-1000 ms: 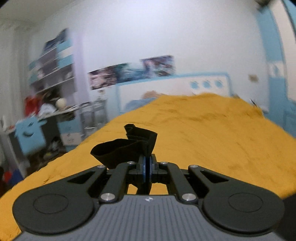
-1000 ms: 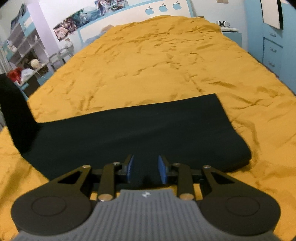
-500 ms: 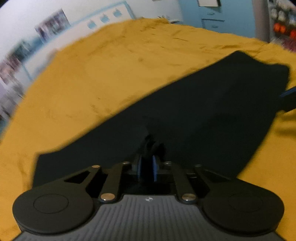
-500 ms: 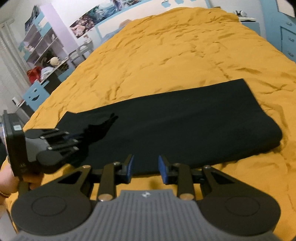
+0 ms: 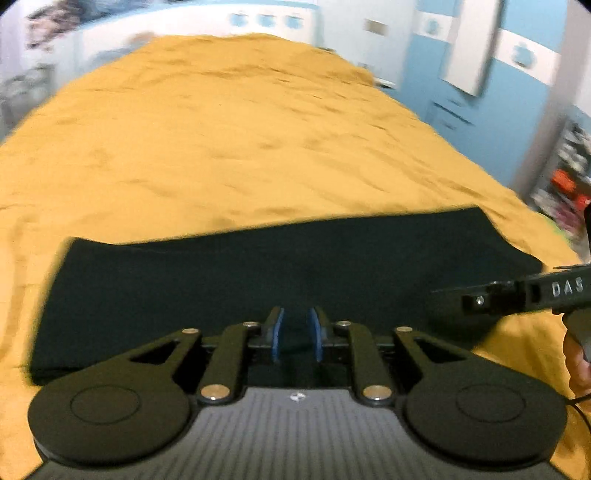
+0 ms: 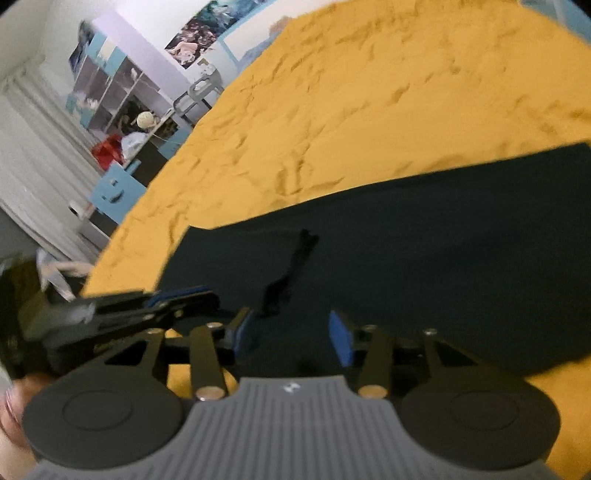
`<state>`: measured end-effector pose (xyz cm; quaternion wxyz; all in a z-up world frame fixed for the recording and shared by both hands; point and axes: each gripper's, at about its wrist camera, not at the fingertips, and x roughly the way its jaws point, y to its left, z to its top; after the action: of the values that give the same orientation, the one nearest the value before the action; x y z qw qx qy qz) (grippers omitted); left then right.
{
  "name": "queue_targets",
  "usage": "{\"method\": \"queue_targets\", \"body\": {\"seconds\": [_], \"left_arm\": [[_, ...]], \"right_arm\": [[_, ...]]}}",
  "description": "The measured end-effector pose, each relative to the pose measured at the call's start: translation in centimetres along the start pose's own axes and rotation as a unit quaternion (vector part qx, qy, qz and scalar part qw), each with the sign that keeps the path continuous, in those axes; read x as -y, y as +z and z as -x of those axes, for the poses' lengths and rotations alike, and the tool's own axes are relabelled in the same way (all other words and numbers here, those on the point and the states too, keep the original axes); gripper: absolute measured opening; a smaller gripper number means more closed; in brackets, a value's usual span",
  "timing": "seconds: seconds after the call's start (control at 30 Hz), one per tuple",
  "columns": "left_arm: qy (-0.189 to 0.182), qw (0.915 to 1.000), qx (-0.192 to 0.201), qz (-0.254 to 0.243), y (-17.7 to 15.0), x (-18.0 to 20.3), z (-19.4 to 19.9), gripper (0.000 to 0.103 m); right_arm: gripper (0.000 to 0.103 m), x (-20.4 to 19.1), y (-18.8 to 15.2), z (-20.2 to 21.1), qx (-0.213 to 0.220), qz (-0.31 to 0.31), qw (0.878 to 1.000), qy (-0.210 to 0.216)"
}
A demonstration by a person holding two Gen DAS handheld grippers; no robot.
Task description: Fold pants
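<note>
Black pants [image 5: 266,273] lie folded into a long flat band across the orange bedspread [image 5: 221,140]; they also show in the right wrist view [image 6: 424,258]. My left gripper [image 5: 295,338] is open and empty just above the near edge of the pants. My right gripper [image 6: 291,338] is open and empty over the pants' near edge. The left gripper also shows in the right wrist view [image 6: 173,301] at the left, and the right gripper shows in the left wrist view [image 5: 476,301] at the right. A small raised crease [image 6: 295,266] stands on the pants.
The bed fills most of both views. Blue drawers and a wardrobe [image 5: 461,92] stand to the right of the bed. A shelf unit and cluttered desk [image 6: 122,110] stand to the left. The headboard [image 5: 258,22] is at the far end.
My left gripper has let go of the pant leg end, opened, and the cloth now lies flat. My right gripper has opened wider and shifted left over the pants.
</note>
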<state>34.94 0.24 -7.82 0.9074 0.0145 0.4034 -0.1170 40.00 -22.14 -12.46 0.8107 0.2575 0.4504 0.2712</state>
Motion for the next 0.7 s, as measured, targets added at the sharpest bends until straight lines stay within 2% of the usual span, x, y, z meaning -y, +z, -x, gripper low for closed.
{"method": "queue_targets", "body": {"seconds": [0.07, 0.2, 0.3, 0.4, 0.53, 0.6, 0.63, 0.7], "left_arm": [[0.038, 0.9992, 0.013, 0.002, 0.4, -1.0, 0.6, 0.022], [0.070, 0.9969, 0.031, 0.021, 0.5, -3.4, 1.9, 0.027], [0.075, 0.9956, 0.035, 0.042, 0.5, -5.0, 2.0, 0.027], [0.074, 0.9940, 0.047, 0.066, 0.1, -6.4, 2.2, 0.027], [0.072, 0.9909, 0.062, 0.095, -1.0, -8.1, 3.7, 0.027], [0.074, 0.9895, 0.064, 0.107, -1.5, -8.6, 4.3, 0.027], [0.075, 0.9889, 0.065, 0.110, -1.7, -8.9, 4.7, 0.027], [0.082, 0.9878, 0.069, 0.113, -2.1, -9.4, 5.2, 0.027]], "right_arm": [[0.045, 0.2, 1.3, -2.4, -0.016, -0.039, 0.999, 0.022], [0.045, 1.1, 3.0, -7.1, -0.047, -0.093, 0.994, 0.025], [0.044, 1.7, 3.5, -9.5, -0.060, -0.100, 0.993, 0.005], [0.040, 2.6, 3.4, -11.3, -0.068, -0.124, 0.990, 0.015], [0.026, 3.1, 3.2, -13.2, -0.069, -0.142, 0.987, 0.028], [0.013, 3.4, 3.0, -13.6, -0.067, -0.153, 0.985, 0.031], [0.003, 3.3, 3.0, -13.6, -0.067, -0.154, 0.985, 0.027], [0.000, 2.6, 3.2, -13.2, -0.061, -0.144, 0.987, 0.026]]}}
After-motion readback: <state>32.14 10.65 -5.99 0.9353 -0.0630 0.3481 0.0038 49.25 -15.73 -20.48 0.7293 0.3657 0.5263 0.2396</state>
